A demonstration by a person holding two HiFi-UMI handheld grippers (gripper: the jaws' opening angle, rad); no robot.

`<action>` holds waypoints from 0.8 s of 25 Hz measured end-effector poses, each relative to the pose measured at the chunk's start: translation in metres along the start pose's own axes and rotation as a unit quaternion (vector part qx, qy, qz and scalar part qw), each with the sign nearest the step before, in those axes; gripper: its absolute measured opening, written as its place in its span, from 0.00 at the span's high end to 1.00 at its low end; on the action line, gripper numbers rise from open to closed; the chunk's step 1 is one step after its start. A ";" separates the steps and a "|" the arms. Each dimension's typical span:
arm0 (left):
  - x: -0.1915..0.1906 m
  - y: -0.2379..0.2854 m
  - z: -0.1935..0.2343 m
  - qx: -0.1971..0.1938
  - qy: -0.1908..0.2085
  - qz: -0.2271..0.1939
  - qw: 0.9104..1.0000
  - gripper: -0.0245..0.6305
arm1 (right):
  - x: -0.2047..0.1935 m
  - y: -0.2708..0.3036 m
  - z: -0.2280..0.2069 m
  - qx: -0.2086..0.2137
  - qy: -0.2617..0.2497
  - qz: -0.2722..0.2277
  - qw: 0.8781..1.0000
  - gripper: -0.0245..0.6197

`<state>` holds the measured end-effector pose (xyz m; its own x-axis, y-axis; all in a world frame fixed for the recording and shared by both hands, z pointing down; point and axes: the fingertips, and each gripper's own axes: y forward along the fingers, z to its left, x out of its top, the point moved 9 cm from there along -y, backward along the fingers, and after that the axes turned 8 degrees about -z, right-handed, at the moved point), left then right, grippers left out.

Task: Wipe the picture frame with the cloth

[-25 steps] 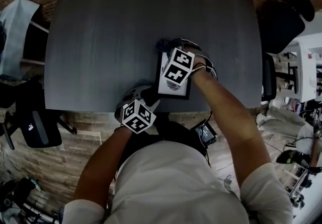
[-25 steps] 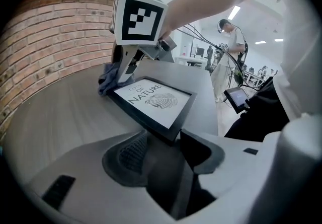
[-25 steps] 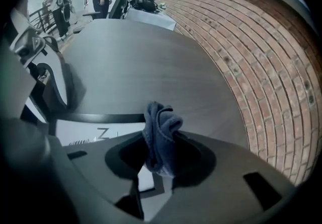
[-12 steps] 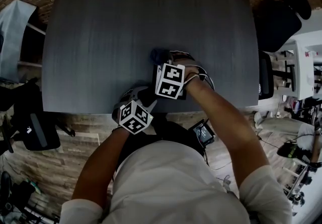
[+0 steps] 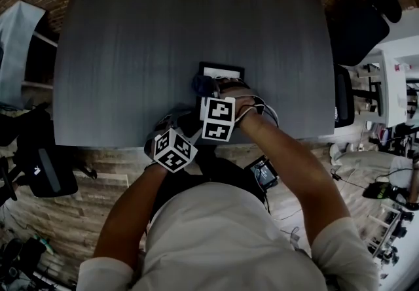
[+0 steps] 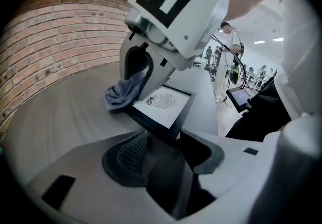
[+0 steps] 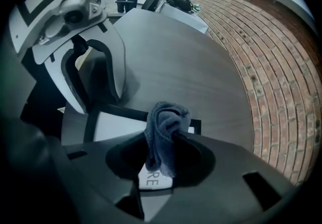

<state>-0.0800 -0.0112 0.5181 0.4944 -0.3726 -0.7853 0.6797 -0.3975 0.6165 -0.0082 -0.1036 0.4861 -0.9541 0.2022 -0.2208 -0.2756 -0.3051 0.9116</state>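
Observation:
A black picture frame [image 5: 221, 71] with a white print lies flat near the dark table's front edge. My right gripper [image 7: 163, 150] is shut on a bunched blue-grey cloth [image 7: 166, 127], which rests on the frame's left side [image 5: 201, 84]. In the left gripper view the cloth [image 6: 123, 94] sits at the frame's [image 6: 163, 104] far left corner under the right gripper [image 6: 151, 62]. My left gripper [image 6: 168, 150] has the frame's near corner between its jaws and holds it. In the head view the right gripper's marker cube [image 5: 217, 119] hides most of the frame, with the left gripper's cube [image 5: 173, 150] at the table's edge.
The dark grey table [image 5: 163, 21] stretches bare beyond the frame. Around it are a brick floor, a black office chair [image 5: 39, 159] at the left and another [image 5: 357, 28] at the right. People and equipment stand in the background [image 6: 226, 62].
My right gripper has dragged the cloth across the frame toward me and slightly left, uncovering the frame's far edge. The left gripper has stayed at the frame's near corner.

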 end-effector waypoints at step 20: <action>0.000 0.001 0.000 0.010 -0.005 -0.001 1.000 0.62 | 0.007 -0.026 0.056 0.102 0.011 -0.047 0.994 0.77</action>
<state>-0.0791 -0.0114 0.5185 0.4878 -0.3794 -0.7862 0.6693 -0.4156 0.6159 -0.0008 -0.0418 0.4808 -0.9279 0.2008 -0.3142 -0.3369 -0.0907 0.9372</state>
